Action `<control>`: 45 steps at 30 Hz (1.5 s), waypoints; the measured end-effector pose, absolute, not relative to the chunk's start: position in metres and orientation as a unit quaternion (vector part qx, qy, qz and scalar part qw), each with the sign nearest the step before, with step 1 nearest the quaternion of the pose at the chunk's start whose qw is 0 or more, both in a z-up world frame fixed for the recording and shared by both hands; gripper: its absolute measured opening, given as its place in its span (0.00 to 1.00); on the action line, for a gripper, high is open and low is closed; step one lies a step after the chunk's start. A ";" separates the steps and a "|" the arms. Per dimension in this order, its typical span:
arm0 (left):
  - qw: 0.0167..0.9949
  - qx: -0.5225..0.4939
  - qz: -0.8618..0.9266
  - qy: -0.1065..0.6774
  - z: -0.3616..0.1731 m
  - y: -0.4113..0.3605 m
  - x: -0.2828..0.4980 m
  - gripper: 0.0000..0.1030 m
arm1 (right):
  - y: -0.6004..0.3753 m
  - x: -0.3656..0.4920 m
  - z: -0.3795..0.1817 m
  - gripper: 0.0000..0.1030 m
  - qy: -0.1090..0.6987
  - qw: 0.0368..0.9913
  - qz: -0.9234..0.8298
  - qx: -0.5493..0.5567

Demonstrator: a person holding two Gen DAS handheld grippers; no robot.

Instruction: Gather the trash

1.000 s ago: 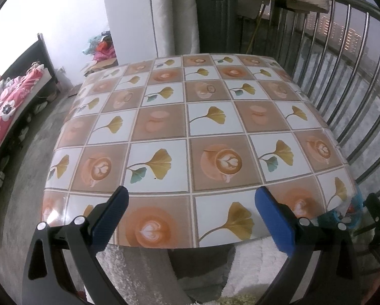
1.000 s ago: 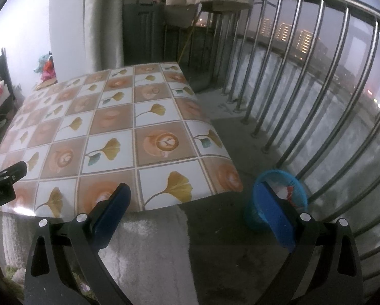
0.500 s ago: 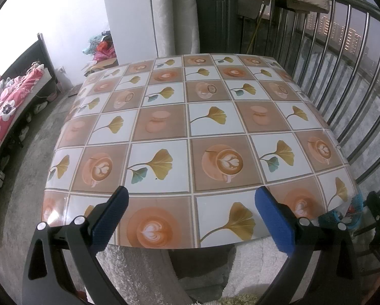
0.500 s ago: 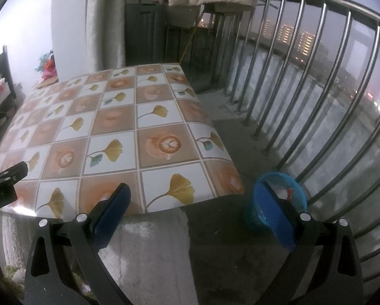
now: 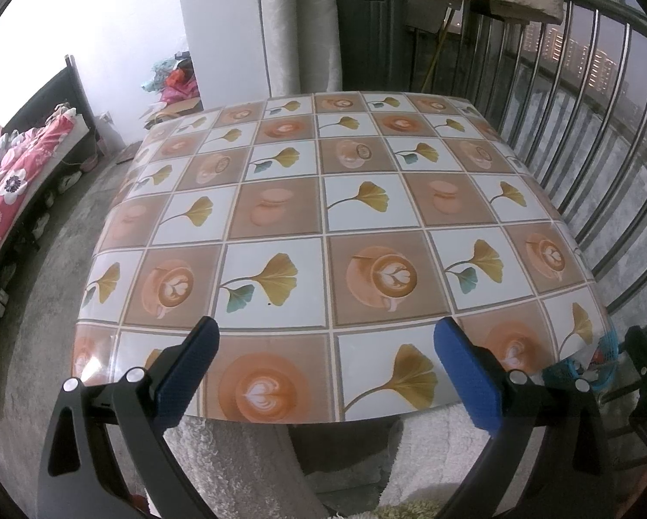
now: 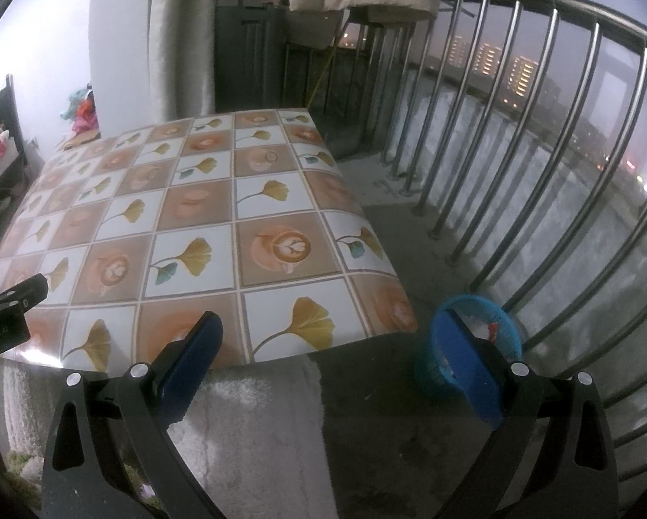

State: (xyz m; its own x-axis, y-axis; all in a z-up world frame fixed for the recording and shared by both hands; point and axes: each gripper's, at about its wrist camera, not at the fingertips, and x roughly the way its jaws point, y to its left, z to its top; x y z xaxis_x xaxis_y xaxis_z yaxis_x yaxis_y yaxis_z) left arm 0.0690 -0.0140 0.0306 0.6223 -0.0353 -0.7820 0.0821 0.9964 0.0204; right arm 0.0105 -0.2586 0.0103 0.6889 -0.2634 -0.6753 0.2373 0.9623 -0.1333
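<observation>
Both my hand-held grippers, left [image 5: 325,365] and right [image 6: 329,357], gape wide, empty, over the bench [image 5: 280,216]. Letters "DAS" show on the right one's body in the left view. Blue basket [image 6: 503,315] sits on the floor.

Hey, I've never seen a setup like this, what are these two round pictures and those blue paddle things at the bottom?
Each picture comes from a fisheye camera on a handheld gripper, looking forward between its two blue-padded fingers. No robot: a person carries one in each hand. The left gripper and right gripper are both open and hold nothing. Ahead is a table under a cloth printed with leaves and coffee cups; I see no loose items on it. On the floor by the railing stands a blue bin with something inside.
</observation>
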 end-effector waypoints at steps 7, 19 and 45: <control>0.900 0.027 -0.032 0.433 0.031 -0.013 0.069 0.95 | -0.259 0.011 0.011 0.92 0.370 0.919 -0.135 -0.019; 0.900 0.027 -0.032 0.433 0.031 -0.013 0.068 0.95 | -0.258 0.012 0.012 0.92 0.370 0.919 -0.133 -0.020; 0.900 0.028 -0.032 0.434 0.030 -0.013 0.068 0.95 | -0.258 0.011 0.012 0.92 0.370 0.919 -0.133 -0.022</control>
